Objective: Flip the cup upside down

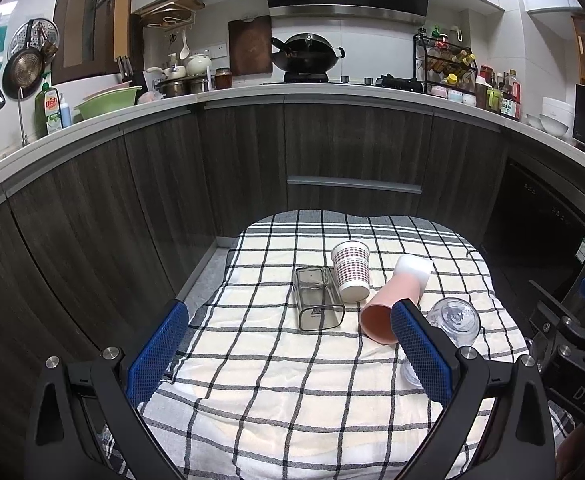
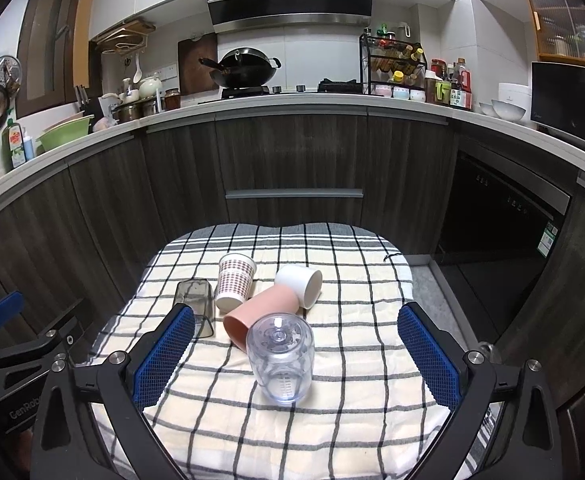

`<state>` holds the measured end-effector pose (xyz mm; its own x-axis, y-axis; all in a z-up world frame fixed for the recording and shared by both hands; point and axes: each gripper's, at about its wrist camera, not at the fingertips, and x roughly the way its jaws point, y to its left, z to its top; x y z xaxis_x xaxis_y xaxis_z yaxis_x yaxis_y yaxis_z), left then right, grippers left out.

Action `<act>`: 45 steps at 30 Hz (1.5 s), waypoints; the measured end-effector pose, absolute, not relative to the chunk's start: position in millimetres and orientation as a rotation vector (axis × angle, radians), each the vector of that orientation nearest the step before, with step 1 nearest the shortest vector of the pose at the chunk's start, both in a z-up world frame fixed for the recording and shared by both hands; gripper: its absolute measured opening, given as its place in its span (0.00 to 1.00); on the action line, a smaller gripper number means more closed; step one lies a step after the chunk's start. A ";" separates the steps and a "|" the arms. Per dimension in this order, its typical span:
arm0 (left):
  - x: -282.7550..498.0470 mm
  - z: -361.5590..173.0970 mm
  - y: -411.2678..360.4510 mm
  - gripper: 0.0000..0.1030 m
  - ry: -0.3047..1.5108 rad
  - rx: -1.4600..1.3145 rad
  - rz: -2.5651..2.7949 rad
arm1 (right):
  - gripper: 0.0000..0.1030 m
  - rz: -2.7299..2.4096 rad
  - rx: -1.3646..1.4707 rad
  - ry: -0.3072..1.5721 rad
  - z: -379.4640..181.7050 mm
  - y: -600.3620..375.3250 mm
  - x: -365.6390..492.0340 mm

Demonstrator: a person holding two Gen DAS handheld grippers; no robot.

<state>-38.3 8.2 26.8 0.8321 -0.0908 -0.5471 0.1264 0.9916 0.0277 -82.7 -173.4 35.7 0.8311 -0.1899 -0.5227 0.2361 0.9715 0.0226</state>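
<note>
On the black-and-white checked cloth covering the low table, the nearest stretch lies bare between the two tools. The left gripper hangs above the near left part of the cloth, its blue-padded jaws spread wide with nothing between them; its right pad overlaps the view of the pink cup's mouth but whether it touches cannot be told. The right gripper hovers over the near middle, jaws likewise wide apart and holding nothing.

Just ahead of the right gripper stands the clear plastic cup with printed measuring marks, base upward, mouth down on the cloth, with open cloth to its right up to the table's right edge. Behind it lies the pink plastic cup on its side, mouth toward the camera, its base against the white cup, also on its side. To the left lies the smoky transparent square container, and beside it the paper cup patterned with brown dots, tipped over. Beyond the far cloth edge a narrow floor strip meets the dark wood-grain cabinets.
</note>
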 end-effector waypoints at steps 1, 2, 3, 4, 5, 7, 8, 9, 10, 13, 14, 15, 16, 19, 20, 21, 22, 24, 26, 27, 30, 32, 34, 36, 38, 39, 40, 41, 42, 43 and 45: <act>-38.8 26.9 8.1 1.00 0.576 0.066 -0.116 | 0.99 -0.227 0.087 0.543 36.4 -172.0 -83.0; -38.7 26.7 7.6 1.00 0.580 0.067 -0.119 | 0.99 -0.227 0.088 0.542 37.0 -171.8 -83.3; -38.8 26.9 7.2 1.00 0.582 0.067 -0.121 | 0.99 -0.226 0.088 0.543 37.1 -172.1 -83.8; -38.7 26.6 6.7 1.00 0.584 0.068 -0.123 | 0.99 -0.227 0.088 0.543 37.3 -171.5 -83.1; -38.1 26.6 6.1 1.00 0.585 0.069 -0.124 | 0.99 -0.228 0.088 0.542 37.1 -171.3 -83.2; -38.3 26.2 6.2 1.00 0.587 0.069 -0.123 | 0.99 -0.228 0.089 0.542 37.0 -171.5 -83.5; -38.8 25.9 6.4 1.00 0.587 0.069 -0.123 | 0.99 -0.226 0.089 0.542 37.1 -171.6 -83.1; -38.1 26.1 6.1 1.00 0.587 0.070 -0.123 | 0.99 -0.225 0.089 0.543 37.1 -171.7 -83.1; -38.2 26.0 6.2 1.00 0.588 0.070 -0.123 | 0.99 -0.225 0.090 0.545 37.0 -171.2 -82.3; -38.6 24.7 5.7 1.00 0.590 0.073 -0.125 | 0.99 -0.225 0.091 0.547 37.4 -170.6 -82.0; -38.7 24.0 5.3 1.00 0.593 0.076 -0.128 | 0.99 -0.225 0.091 0.546 37.6 -170.5 -82.4; -38.9 23.2 5.0 1.00 0.594 0.077 -0.128 | 0.99 -0.226 0.091 0.547 37.5 -170.4 -82.5; -39.0 22.4 4.5 1.00 0.597 0.080 -0.130 | 0.99 -0.226 0.092 0.549 36.9 -170.7 -81.3; -38.9 20.6 3.9 1.00 0.605 0.082 -0.132 | 0.99 -0.229 0.097 0.557 35.4 -171.4 -80.0; -38.6 20.1 3.7 1.00 0.607 0.083 -0.131 | 0.99 -0.230 0.099 0.560 35.0 -171.7 -79.6; -38.0 20.0 3.7 1.00 0.608 0.084 -0.131 | 0.99 -0.231 0.100 0.565 34.3 -171.9 -78.8; -37.8 19.2 3.6 1.00 0.612 0.085 -0.131 | 0.99 -0.231 0.102 0.568 33.9 -172.4 -78.9; -37.8 18.7 3.8 1.00 0.614 0.084 -0.130 | 0.99 -0.230 0.102 0.577 32.7 -171.9 -78.2; -38.2 18.7 4.0 1.00 0.615 0.083 -0.129 | 0.99 -0.230 0.101 0.575 32.8 -171.4 -78.9; -37.7 19.1 4.0 1.00 0.615 0.083 -0.130 | 0.99 -0.232 0.101 0.572 33.0 -171.2 -78.3; -37.9 18.8 4.1 1.00 0.615 0.084 -0.130 | 0.99 -0.233 0.100 0.567 32.6 -170.8 -77.9; -37.8 19.1 4.2 1.00 0.614 0.083 -0.129 | 0.99 -0.233 0.100 0.566 32.3 -170.7 -78.3; -37.8 18.8 4.2 1.00 0.615 0.083 -0.130 | 0.99 -0.233 0.100 0.565 32.3 -170.6 -78.4; -37.7 18.8 4.4 1.00 0.615 0.083 -0.129 | 0.99 -0.233 0.099 0.562 32.4 -170.1 -78.9; -37.5 19.1 4.6 1.00 0.615 0.082 -0.127 | 0.99 -0.232 0.099 0.561 33.6 -170.9 -79.5; -37.3 19.6 4.9 1.00 0.614 0.081 -0.125 | 0.99 -0.231 0.099 0.560 33.4 -170.7 -79.4; -37.6 19.7 5.1 1.00 0.612 0.078 -0.124 | 0.99 -0.232 0.100 0.562 33.5 -170.8 -79.3; -37.6 19.9 5.4 1.00 0.612 0.076 -0.123 | 0.99 -0.232 0.101 0.562 33.4 -170.8 -79.3; -37.4 20.7 5.4 1.00 0.613 0.074 -0.124 | 0.99 -0.232 0.102 0.562 33.4 -170.6 -79.3; -37.3 20.5 5.2 1.00 0.614 0.071 -0.130 | 0.99 -0.233 0.099 0.562 33.5 -170.6 -79.2; -37.7 21.1 5.3 1.00 0.610 0.072 -0.125 | 0.99 -0.232 0.099 0.560 33.4 -170.5 -79.8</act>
<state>-37.7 5.3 21.1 0.8122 -0.0955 -0.5755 0.1382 0.9899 0.0307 -79.8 -170.5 33.4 0.8218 -0.1909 -0.5368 0.2447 0.9691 0.0300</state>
